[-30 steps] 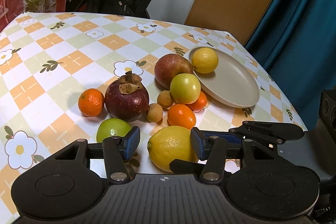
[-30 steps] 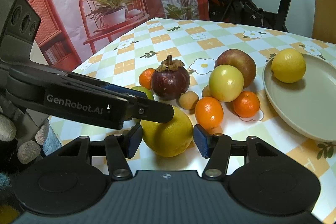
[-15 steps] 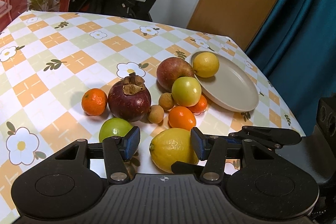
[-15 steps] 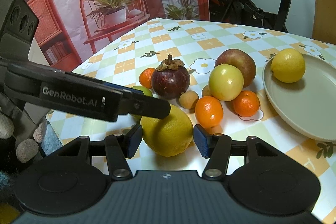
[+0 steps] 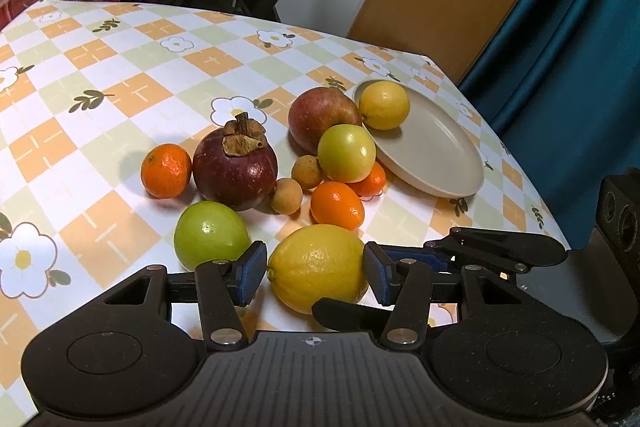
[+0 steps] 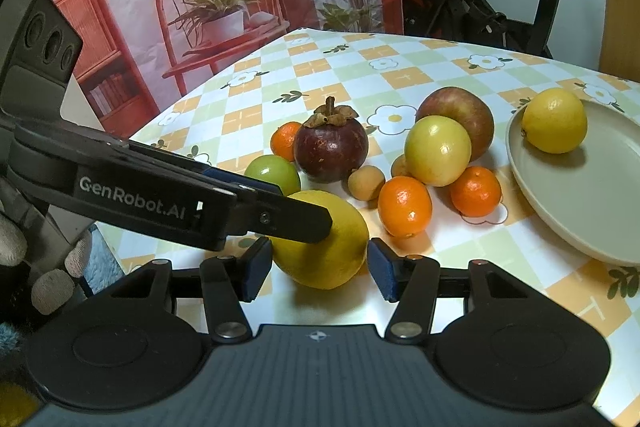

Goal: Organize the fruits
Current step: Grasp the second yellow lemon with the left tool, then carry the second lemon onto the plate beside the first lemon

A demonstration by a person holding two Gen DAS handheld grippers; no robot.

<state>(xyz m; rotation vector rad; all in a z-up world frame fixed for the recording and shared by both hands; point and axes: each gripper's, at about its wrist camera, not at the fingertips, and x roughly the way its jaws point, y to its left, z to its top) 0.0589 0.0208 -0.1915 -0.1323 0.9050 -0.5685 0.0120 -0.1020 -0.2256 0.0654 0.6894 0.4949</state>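
Yellow lemon (image 5: 318, 267) on worktop (image 5: 120, 99), well short of the plate (image 5: 436, 147), sits between both hand-held grippers' spread pads, left (image 5: 316, 277) and right (image 6: 318, 267); I judge pickup pending, next pinch and carry plateward.

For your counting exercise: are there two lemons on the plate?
No, only one lemon lies on the plate; the other lemon is on the tablecloth.

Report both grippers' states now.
Left gripper: jaws around the lemon; whether they grip it cannot be told.
Right gripper: jaws around the same lemon; grip cannot be told.
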